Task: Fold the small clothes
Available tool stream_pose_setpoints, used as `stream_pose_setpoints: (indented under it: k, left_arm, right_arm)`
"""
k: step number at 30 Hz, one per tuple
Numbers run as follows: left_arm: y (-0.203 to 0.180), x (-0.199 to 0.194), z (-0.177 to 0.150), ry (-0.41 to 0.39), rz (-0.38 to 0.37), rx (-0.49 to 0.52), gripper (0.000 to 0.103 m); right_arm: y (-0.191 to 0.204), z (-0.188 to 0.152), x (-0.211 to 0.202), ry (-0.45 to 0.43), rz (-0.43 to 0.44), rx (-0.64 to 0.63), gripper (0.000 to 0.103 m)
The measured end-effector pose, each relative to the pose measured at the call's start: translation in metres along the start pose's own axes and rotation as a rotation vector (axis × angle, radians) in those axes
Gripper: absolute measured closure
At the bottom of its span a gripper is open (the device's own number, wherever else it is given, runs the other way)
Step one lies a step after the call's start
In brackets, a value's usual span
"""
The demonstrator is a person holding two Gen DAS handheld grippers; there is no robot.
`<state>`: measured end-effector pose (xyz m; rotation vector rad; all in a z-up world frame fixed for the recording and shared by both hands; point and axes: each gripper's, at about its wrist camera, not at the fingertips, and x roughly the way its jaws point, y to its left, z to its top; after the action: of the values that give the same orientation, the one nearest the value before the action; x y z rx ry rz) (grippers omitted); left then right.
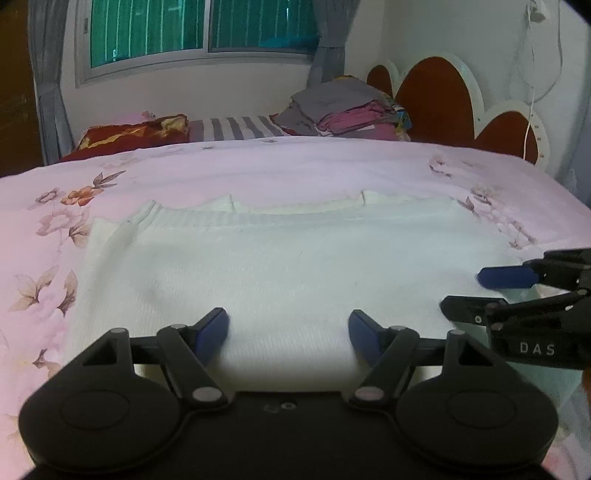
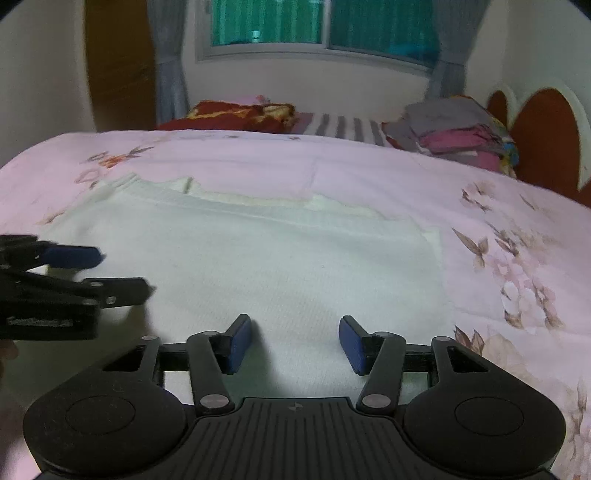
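bedspread (image 1: 258, 162) open ahead, clothes pile (image 1: 343, 110) far

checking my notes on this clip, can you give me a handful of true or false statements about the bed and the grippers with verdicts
1. A white knit garment lies spread on the pink floral bedspread. True.
2. The left gripper is clamped on a fold of the garment. False: its jaws stand apart with nothing pinched between them.
3. A pile of folded clothes sits at the far side of the bed, near the headboard. True.
4. The right gripper holds a red pillow. False: its jaws are open and empty; the red pillow lies far off, below the window.
5. The garment is rolled into a ball. False: it lies flat.
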<state>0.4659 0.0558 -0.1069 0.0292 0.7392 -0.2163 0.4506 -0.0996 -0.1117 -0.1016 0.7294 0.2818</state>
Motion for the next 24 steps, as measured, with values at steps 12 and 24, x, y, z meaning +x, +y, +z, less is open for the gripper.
stream_pose_setpoints:
  k: [12, 24]
  left_arm:
    - [-0.006, -0.059, -0.031, -0.007, 0.009, 0.027, 0.032]
    - [-0.013, -0.071, -0.065, 0.023, 0.012, -0.056, 0.044]
  right_arm:
    - [0.007, -0.021, -0.053, -0.005, 0.104, 0.004, 0.064]
    - [0.075, -0.056, -0.058, 0.044, 0.228, -0.026, 0.100]
